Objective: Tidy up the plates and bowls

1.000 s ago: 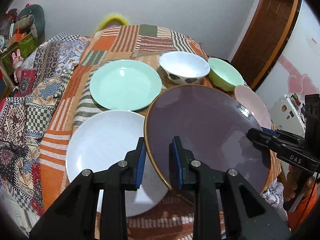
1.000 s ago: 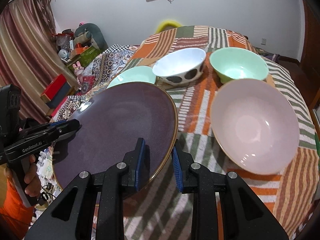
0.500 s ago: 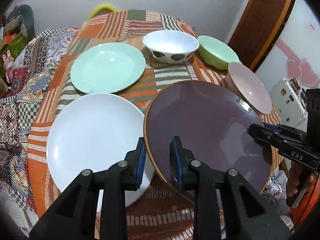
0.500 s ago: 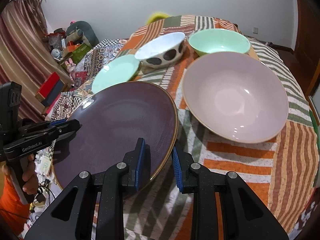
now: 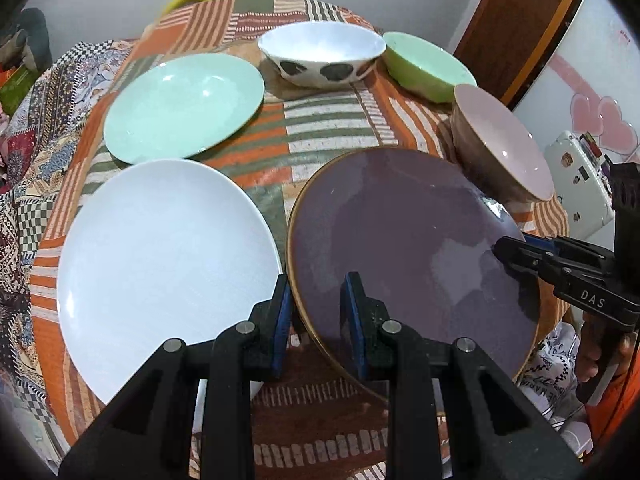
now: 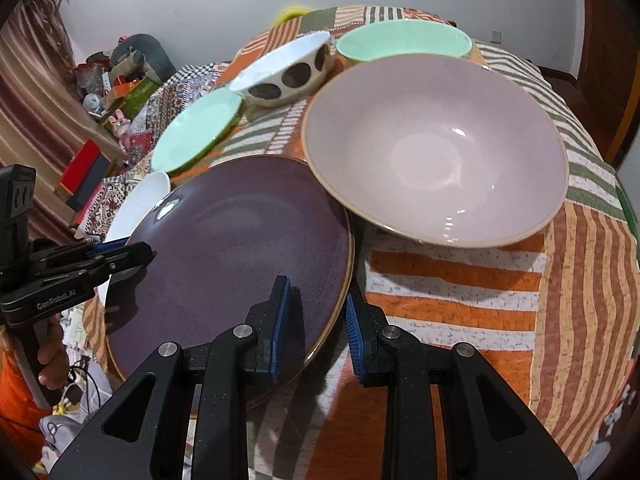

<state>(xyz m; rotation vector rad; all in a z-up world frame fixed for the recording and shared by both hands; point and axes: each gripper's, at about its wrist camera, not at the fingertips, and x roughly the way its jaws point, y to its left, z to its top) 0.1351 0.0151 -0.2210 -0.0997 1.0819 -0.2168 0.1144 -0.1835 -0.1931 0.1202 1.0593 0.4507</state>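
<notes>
A dark purple plate [image 5: 408, 248] with a gold rim is held low over the table's near edge. My left gripper [image 5: 316, 316] is shut on its left rim. My right gripper [image 6: 316, 316] is shut on its right rim [image 6: 344, 280]. A white plate [image 5: 160, 264] lies just left of it, and a mint plate [image 5: 184, 104] lies behind that. A pink bowl [image 6: 436, 148] stands right behind the purple plate. A white spotted bowl [image 5: 320, 56] and a green bowl [image 5: 428, 64] stand at the back.
The table wears a striped orange and green patchwork cloth [image 5: 328, 128]. A patterned quilt [image 5: 24, 184] hangs at the left. A wooden door [image 5: 516, 28] and a white fridge [image 5: 588, 80] stand to the right. Clutter and toys [image 6: 120, 80] sit by the left wall.
Both grippers have carried the purple plate down and forward toward the table. The pink bowl and the other dishes now look nearer. Both grips are unchanged.
</notes>
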